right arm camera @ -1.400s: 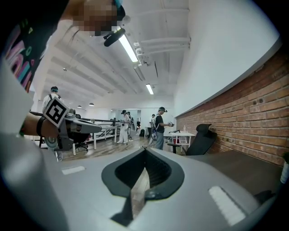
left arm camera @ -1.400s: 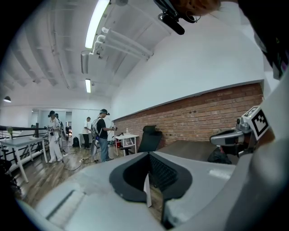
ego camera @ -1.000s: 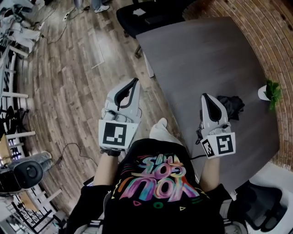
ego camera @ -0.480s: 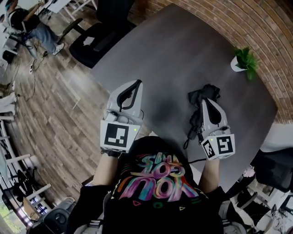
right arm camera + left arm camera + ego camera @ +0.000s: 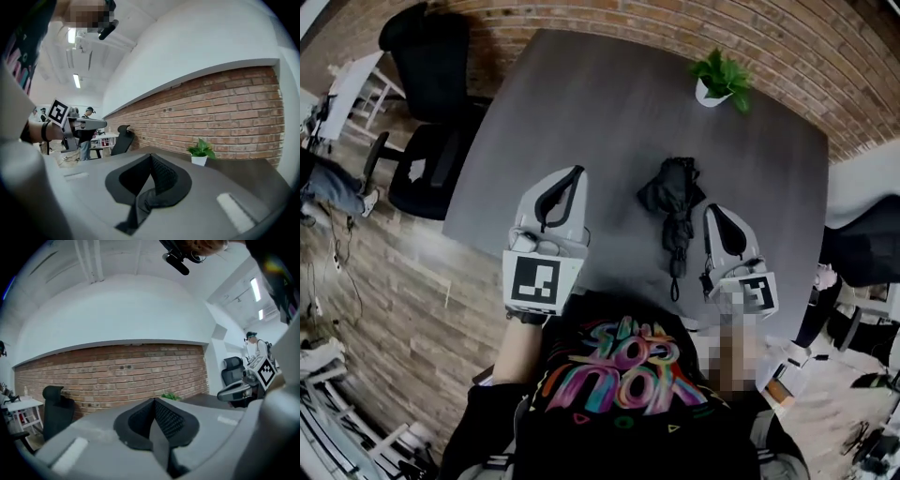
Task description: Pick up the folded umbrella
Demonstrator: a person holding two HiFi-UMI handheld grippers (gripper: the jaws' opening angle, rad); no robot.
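The folded black umbrella lies on the dark grey table, its wrist strap trailing toward the near edge. My right gripper hovers just right of the umbrella's handle end, shut and empty, clear of the umbrella. My left gripper is held over the table well left of the umbrella, its jaws closed with nothing in them. In the left gripper view the pads meet, and in the right gripper view the pads also meet. Neither gripper view shows the umbrella.
A small potted plant stands at the table's far edge by the brick wall; it also shows in the right gripper view as the plant. A black office chair stands left of the table. People are in the background of both gripper views.
The view has swung round from the wooden floor to the table. The umbrella, earlier at the right behind the right gripper, now lies between the grippers. Both stayed shut.
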